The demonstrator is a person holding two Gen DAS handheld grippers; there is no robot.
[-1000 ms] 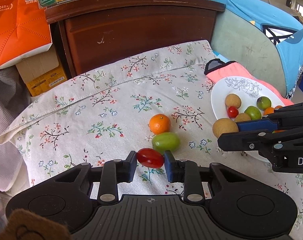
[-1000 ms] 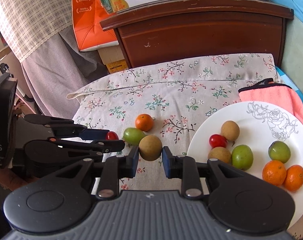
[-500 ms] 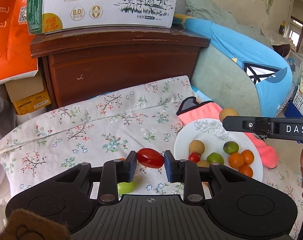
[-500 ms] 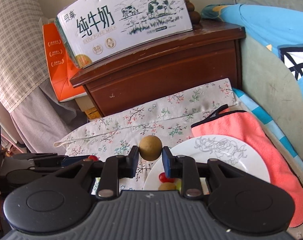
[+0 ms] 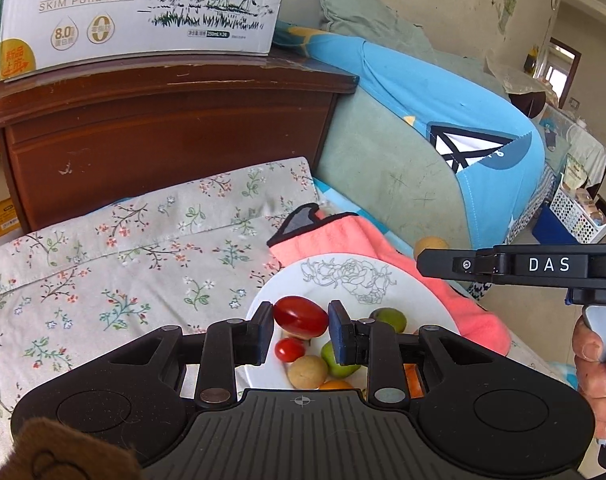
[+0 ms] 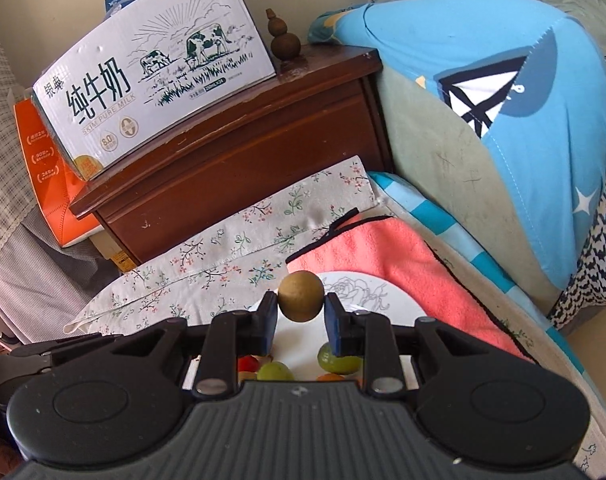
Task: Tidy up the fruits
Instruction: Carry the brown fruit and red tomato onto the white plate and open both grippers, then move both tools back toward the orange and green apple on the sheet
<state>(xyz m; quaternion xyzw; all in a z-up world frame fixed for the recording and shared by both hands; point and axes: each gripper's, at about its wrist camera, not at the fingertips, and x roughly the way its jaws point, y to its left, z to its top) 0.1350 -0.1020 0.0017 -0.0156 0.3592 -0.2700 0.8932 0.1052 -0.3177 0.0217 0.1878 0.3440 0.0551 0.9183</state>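
Observation:
My left gripper (image 5: 301, 322) is shut on a red cherry tomato (image 5: 300, 317) and holds it above the near left part of a white plate (image 5: 335, 276). The plate holds a smaller red tomato (image 5: 289, 349), a tan round fruit (image 5: 307, 370), green fruits (image 5: 390, 319) and orange fruits partly hidden by the gripper. My right gripper (image 6: 301, 312) is shut on a tan round fruit (image 6: 301, 296) above the same plate (image 6: 387, 300). In the left wrist view that gripper's fingers (image 5: 447, 265) reach in from the right with the tan fruit (image 5: 430, 245) behind them.
The plate lies on a pink towel (image 5: 339, 236) beside a floral cloth (image 5: 115, 256). A dark wooden cabinet (image 5: 163, 136) with a milk carton (image 5: 135, 4) stands behind. A blue and green cushion (image 5: 443, 132) rises at the right. An orange box (image 6: 47, 168) stands left of the cabinet.
Both grippers lifted their fruits off the floral cloth and moved right; they now hover over the plate. The orange and green fruits left on the cloth are out of view.

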